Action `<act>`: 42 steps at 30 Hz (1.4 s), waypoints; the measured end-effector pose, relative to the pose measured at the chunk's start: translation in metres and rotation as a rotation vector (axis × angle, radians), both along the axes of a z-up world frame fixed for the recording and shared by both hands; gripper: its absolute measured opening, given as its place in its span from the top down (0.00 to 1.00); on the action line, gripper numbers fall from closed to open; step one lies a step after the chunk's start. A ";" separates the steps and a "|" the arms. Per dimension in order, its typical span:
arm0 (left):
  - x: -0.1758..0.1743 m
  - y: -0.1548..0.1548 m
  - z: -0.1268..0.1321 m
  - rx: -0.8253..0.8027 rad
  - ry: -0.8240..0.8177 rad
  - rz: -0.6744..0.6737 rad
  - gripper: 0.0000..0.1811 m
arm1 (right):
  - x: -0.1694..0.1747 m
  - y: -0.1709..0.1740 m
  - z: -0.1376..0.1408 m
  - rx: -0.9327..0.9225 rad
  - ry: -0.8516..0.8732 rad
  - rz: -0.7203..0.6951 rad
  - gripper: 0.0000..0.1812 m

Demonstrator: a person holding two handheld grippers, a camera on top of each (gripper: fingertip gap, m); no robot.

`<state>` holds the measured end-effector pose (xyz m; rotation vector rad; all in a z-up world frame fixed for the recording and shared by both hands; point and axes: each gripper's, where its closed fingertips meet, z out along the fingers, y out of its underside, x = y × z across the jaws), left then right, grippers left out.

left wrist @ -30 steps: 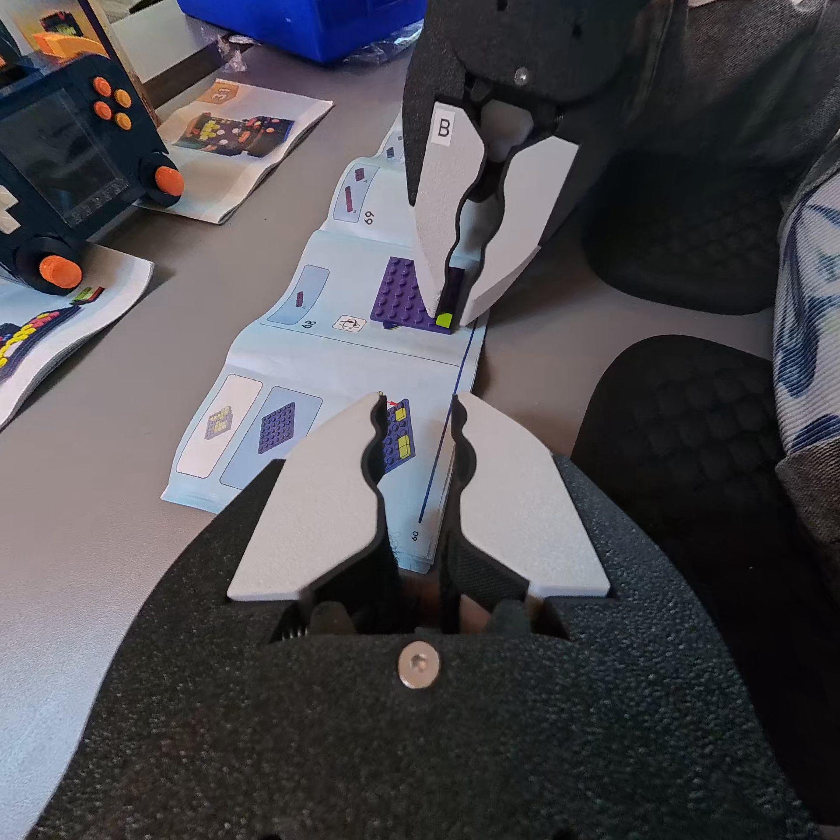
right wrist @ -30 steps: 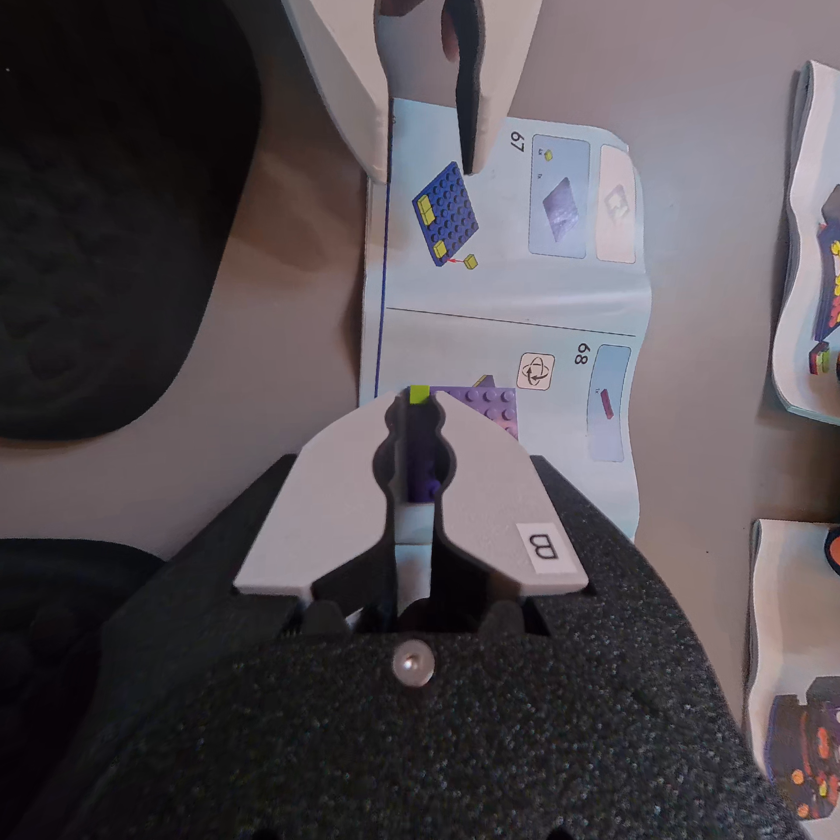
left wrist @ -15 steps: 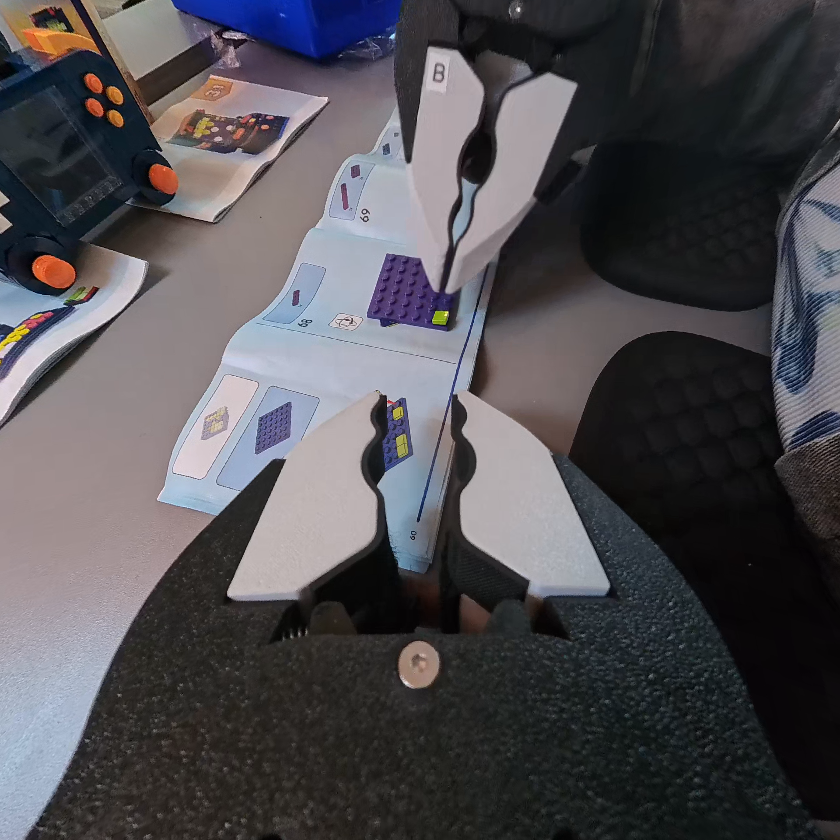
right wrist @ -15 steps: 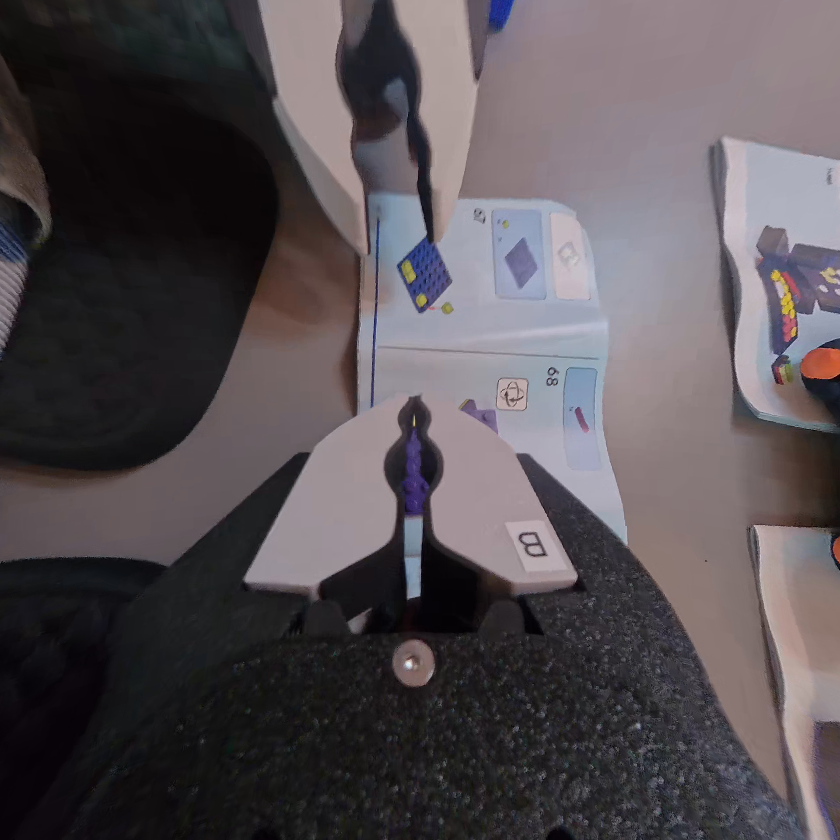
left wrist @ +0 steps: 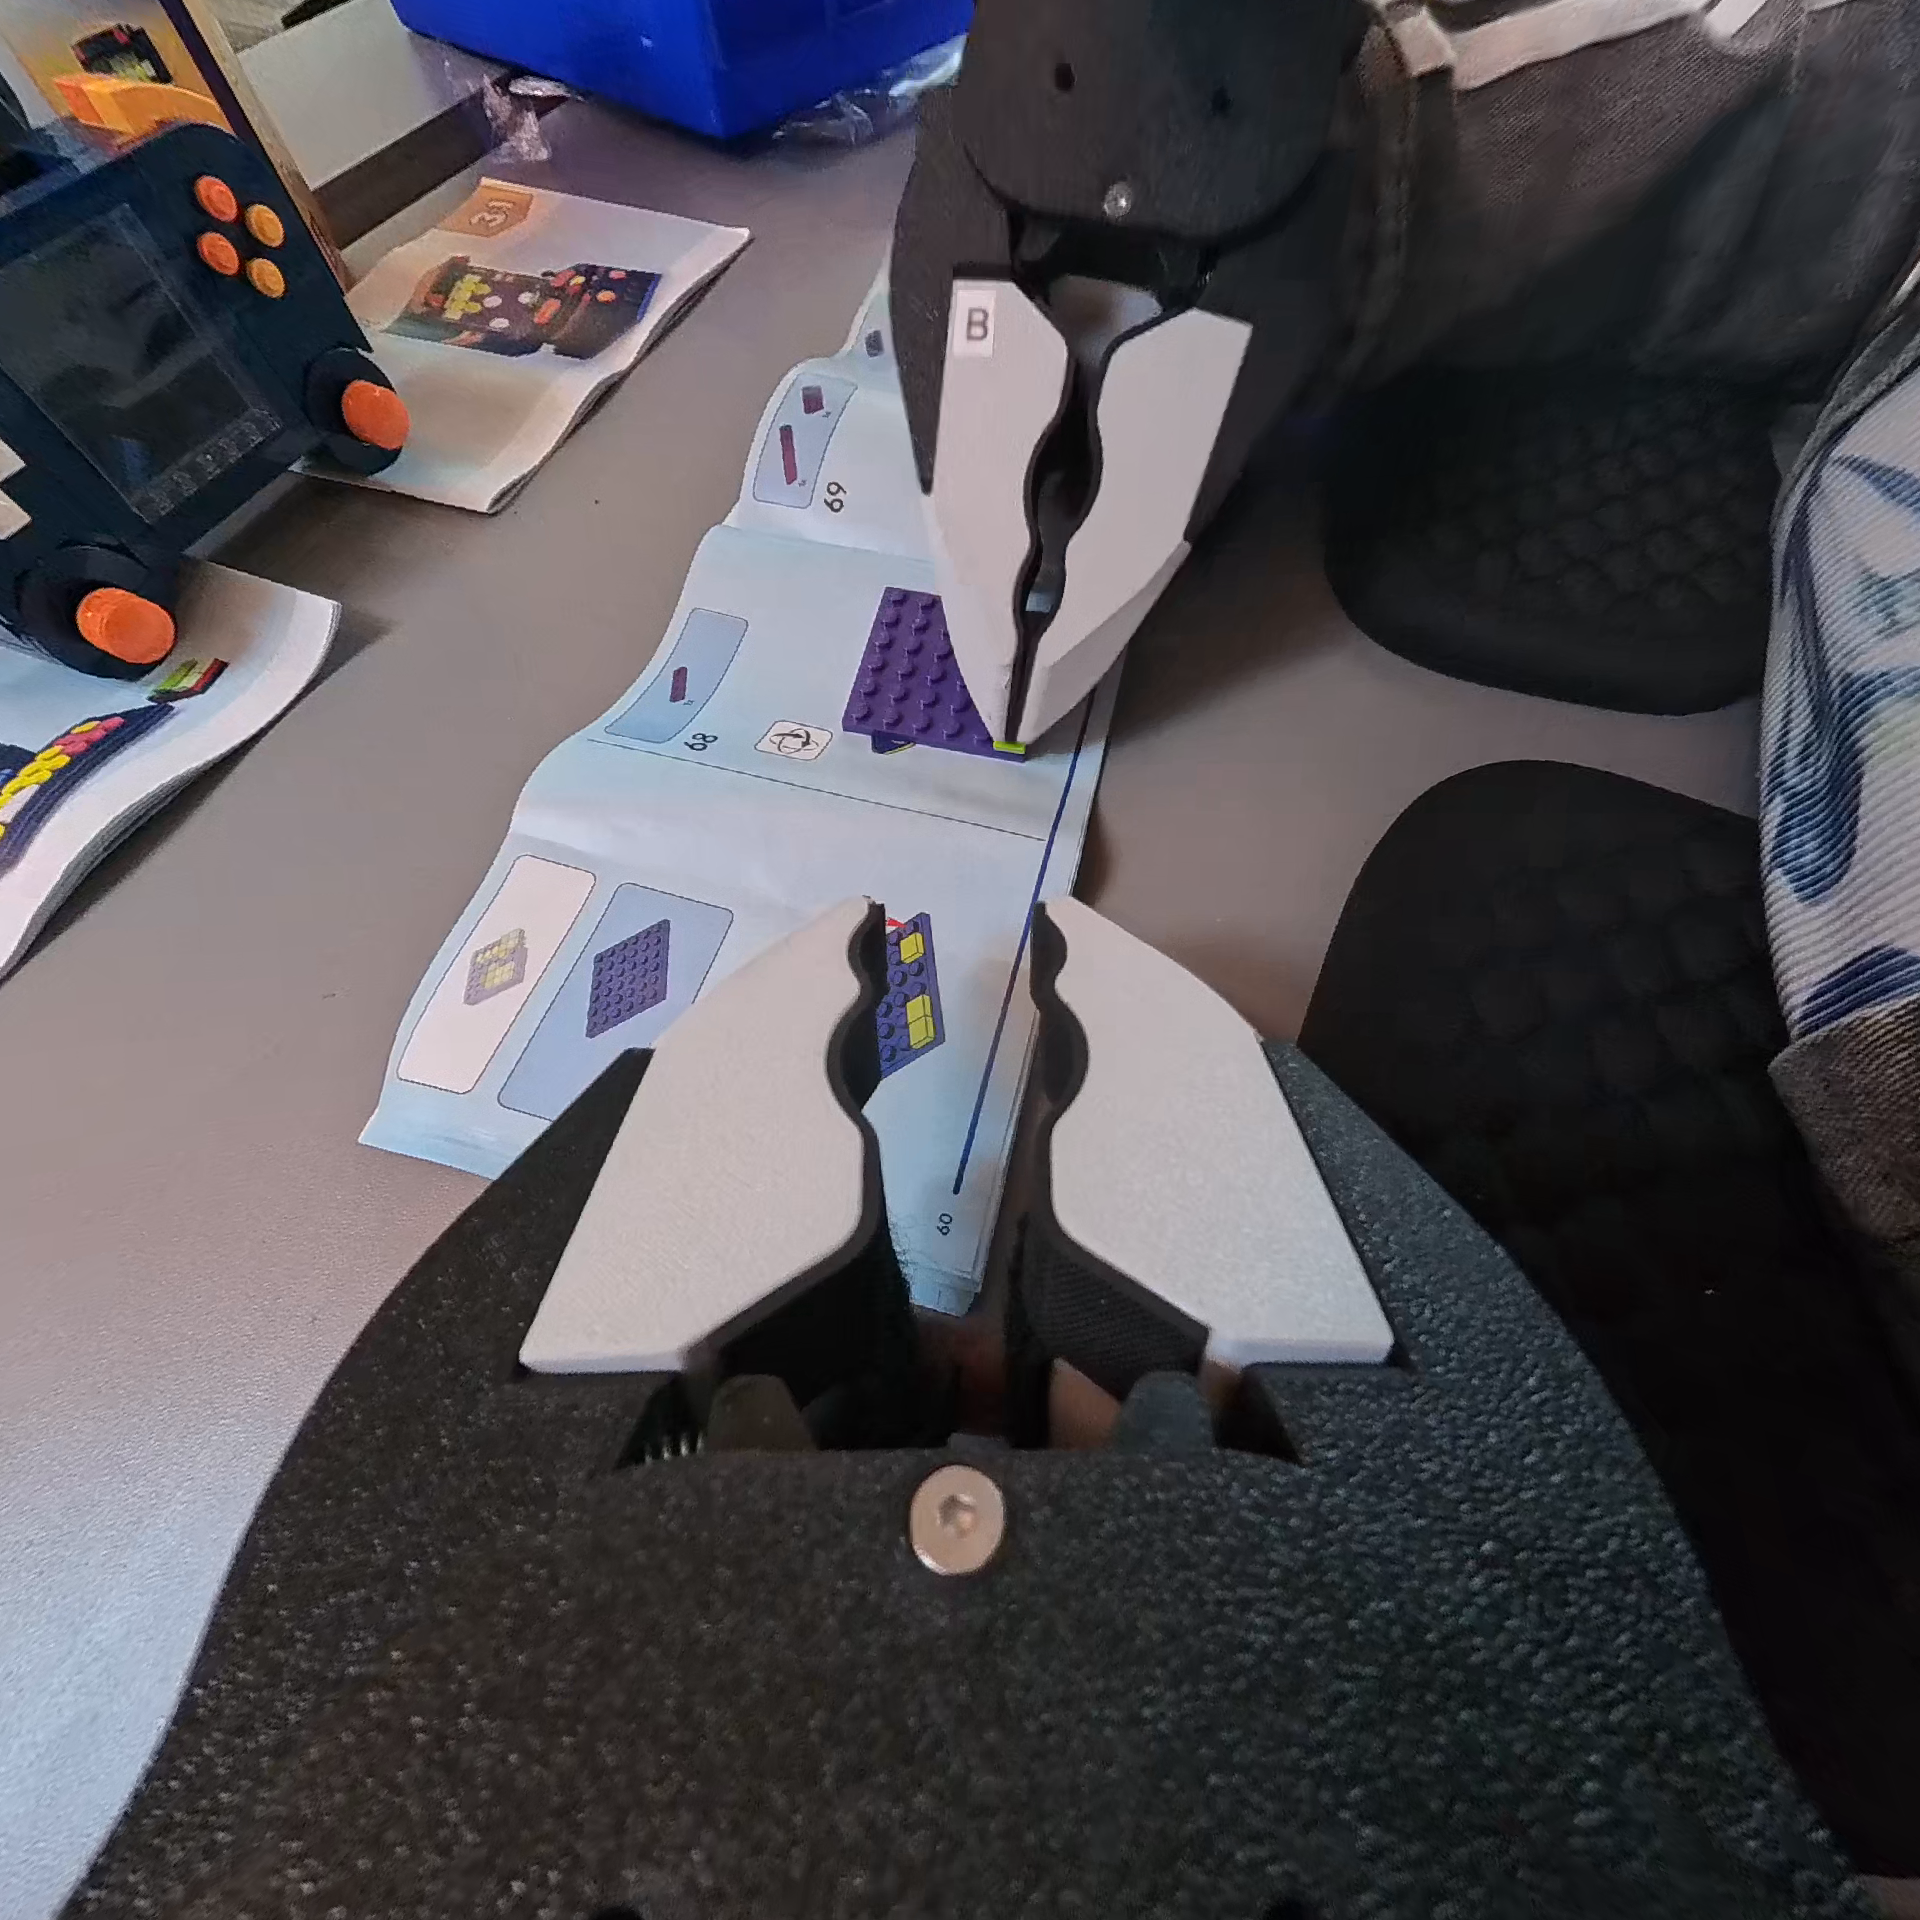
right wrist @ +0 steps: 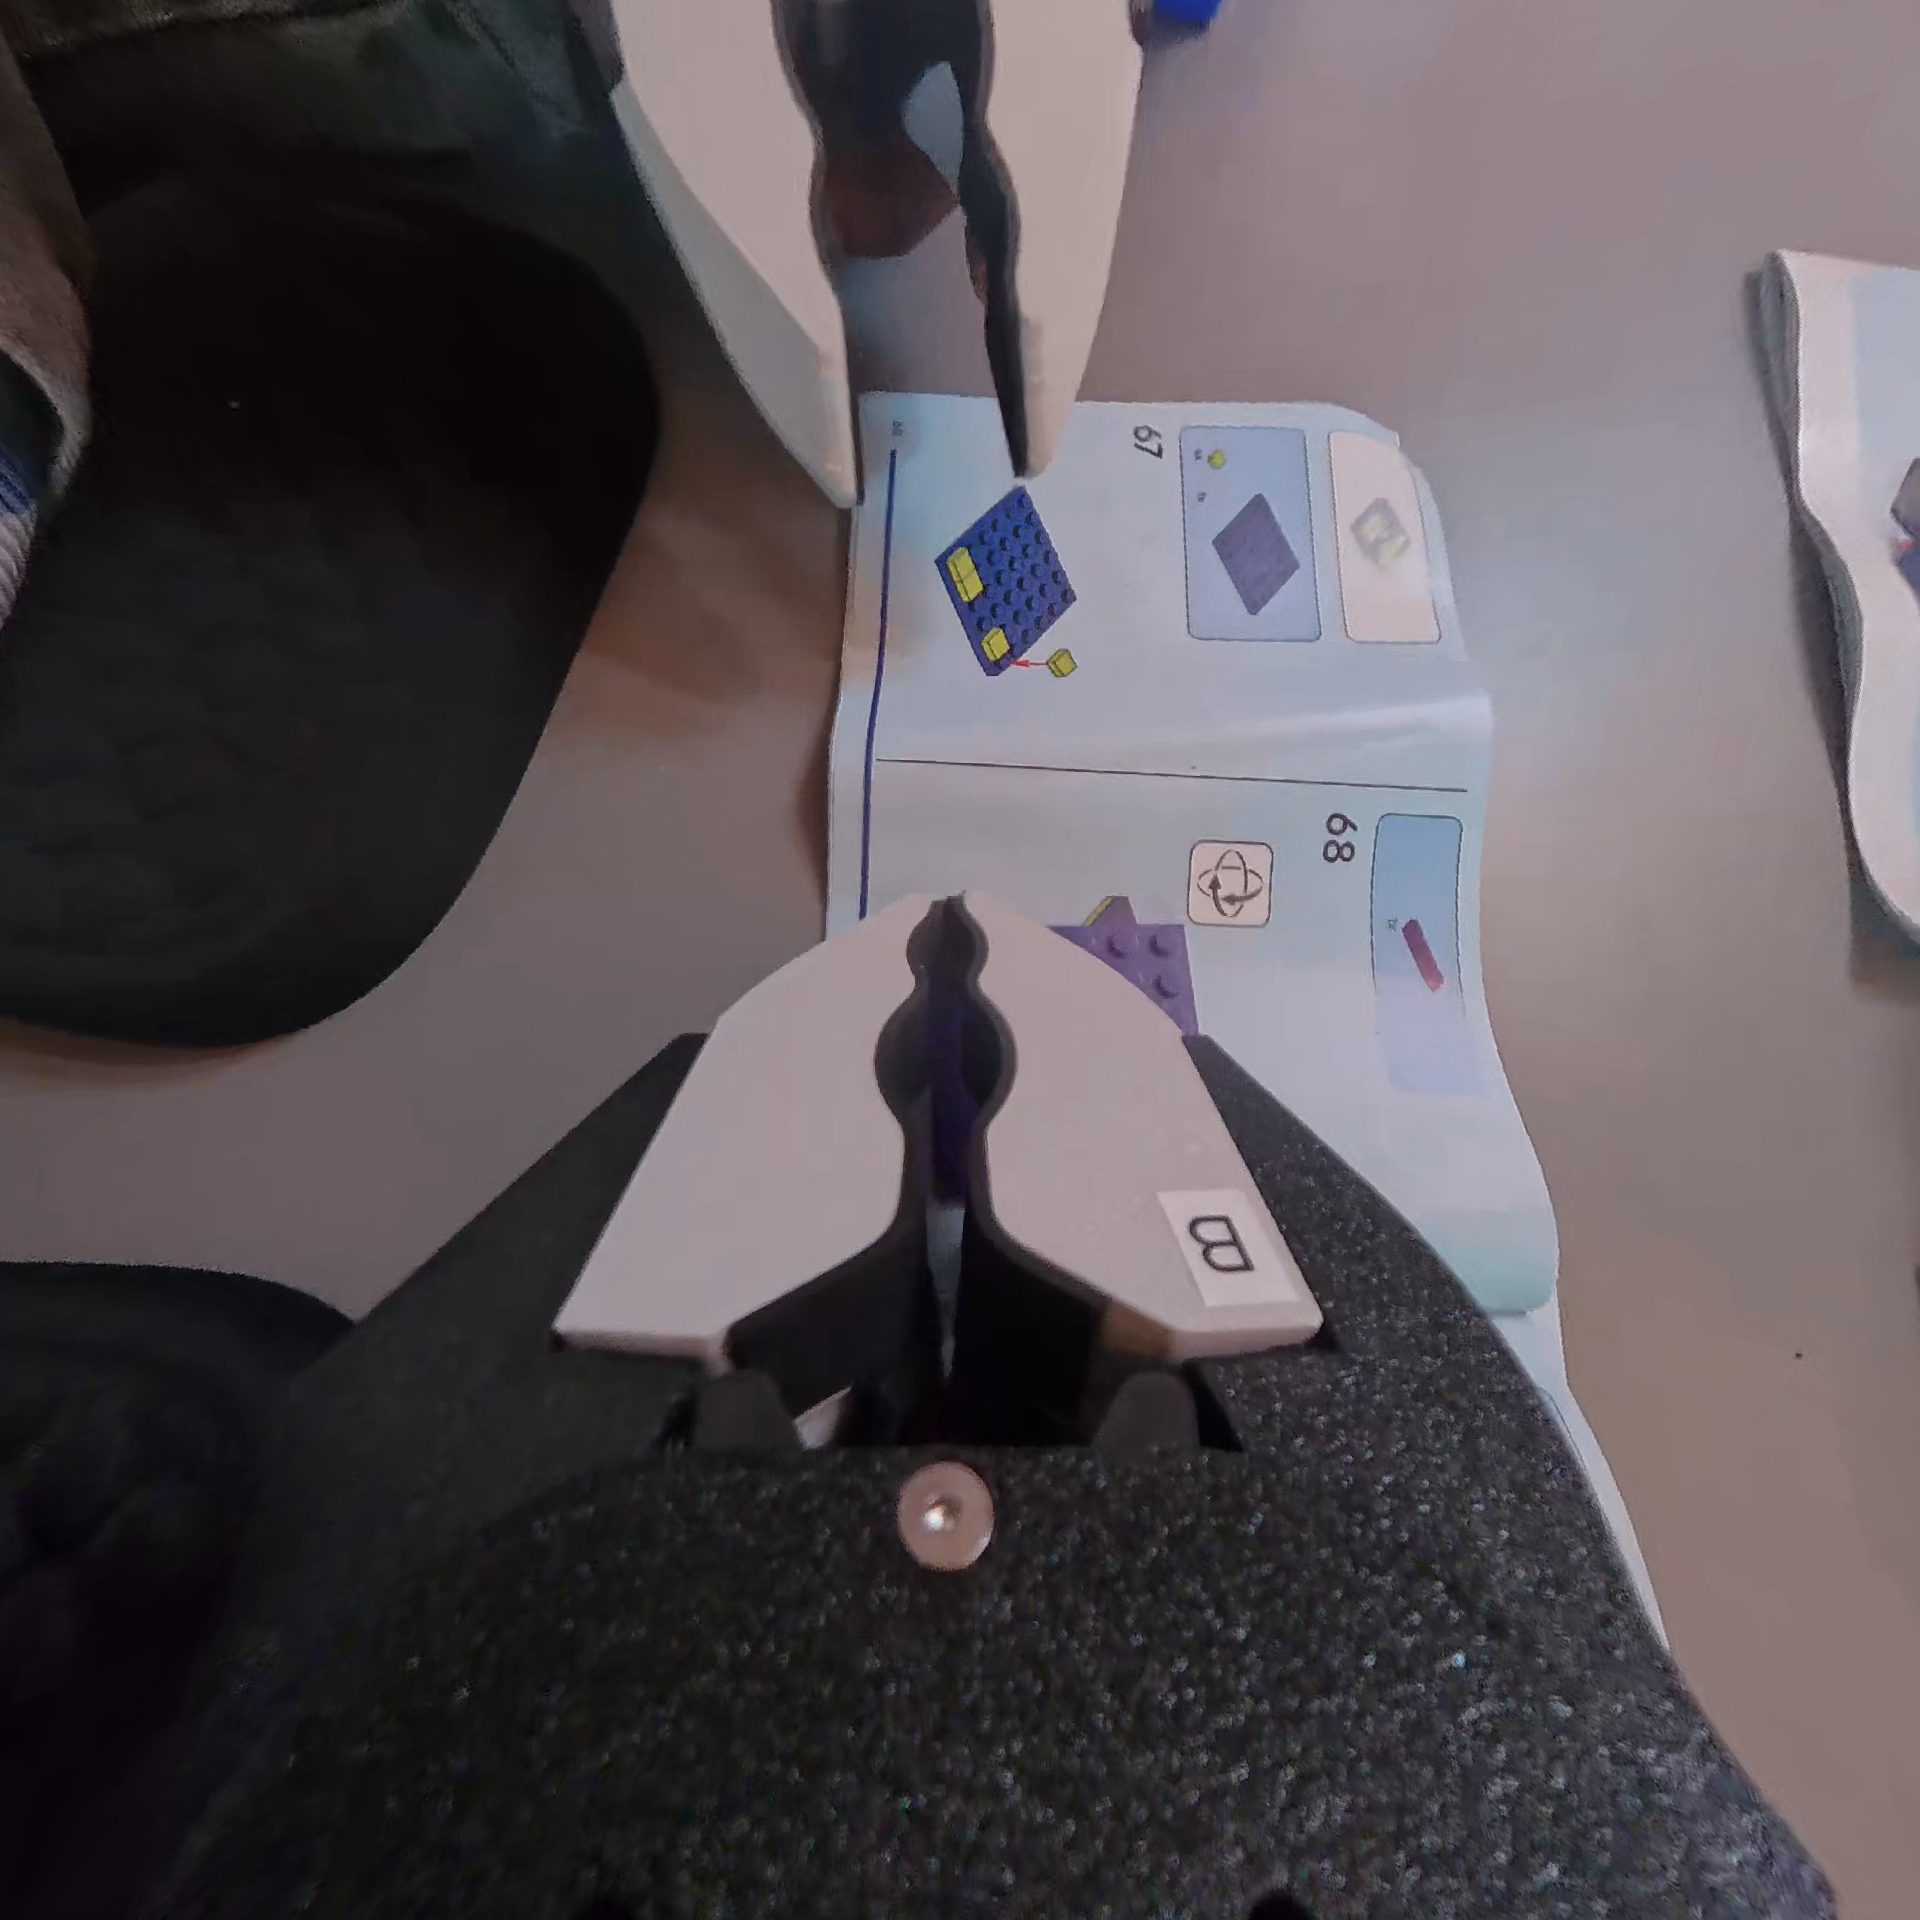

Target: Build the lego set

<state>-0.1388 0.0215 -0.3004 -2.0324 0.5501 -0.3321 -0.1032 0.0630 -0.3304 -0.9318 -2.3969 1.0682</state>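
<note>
A purple studded plate lies on the open pale blue instruction booklet on the grey table. A small lime tile sits on the plate's near right corner. My right gripper is shut and points steeply down, with its tips resting on the lime tile. In the right wrist view its shut tips hide the tile; a part of the plate shows beside them on the booklet. My left gripper is open and empty, low over the booklet's near page, short of the plate.
A dark blue brick-built console with orange buttons stands at the far left on more booklets. A blue bin is at the back. Black chair seats and a person's sleeve lie beyond the table's right edge. One gripper's finger ends stand about 7 cm off the other's.
The right gripper stood open at the plate's corner, then shut and lifted, and has now come down with shut tips onto the lime tile. The left gripper has stayed open in place.
</note>
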 end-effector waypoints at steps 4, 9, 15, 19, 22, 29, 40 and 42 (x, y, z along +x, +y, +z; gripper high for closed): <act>0.000 0.000 0.001 0.002 -0.001 0.002 0.86 | 0.003 0.000 -0.006 0.051 0.047 0.012 1.00; 0.000 -0.001 0.002 0.008 0.004 -0.001 0.86 | 0.006 -0.002 0.023 -0.135 0.125 0.030 1.00; 0.000 0.000 0.000 -0.002 0.008 0.001 0.86 | 0.007 0.010 0.026 -0.164 0.105 -0.017 1.00; 0.002 0.000 -0.002 -0.005 0.014 -0.007 0.86 | 0.005 0.008 0.013 -0.101 0.055 -0.018 1.00; 0.002 0.001 -0.002 -0.005 0.011 -0.007 0.86 | 0.004 0.008 0.014 -0.110 0.068 -0.024 1.00; 0.032 0.029 0.025 0.111 -0.094 -0.049 0.97 | -0.005 0.019 0.016 -0.144 0.048 -0.122 1.00; 0.040 0.052 -0.013 -0.134 0.052 -0.006 1.00 | 0.004 0.046 -0.001 -0.056 -0.025 -0.232 1.00; 0.043 0.052 -0.017 -0.157 0.071 -0.023 1.00 | 0.004 0.046 -0.001 -0.073 -0.030 -0.234 1.00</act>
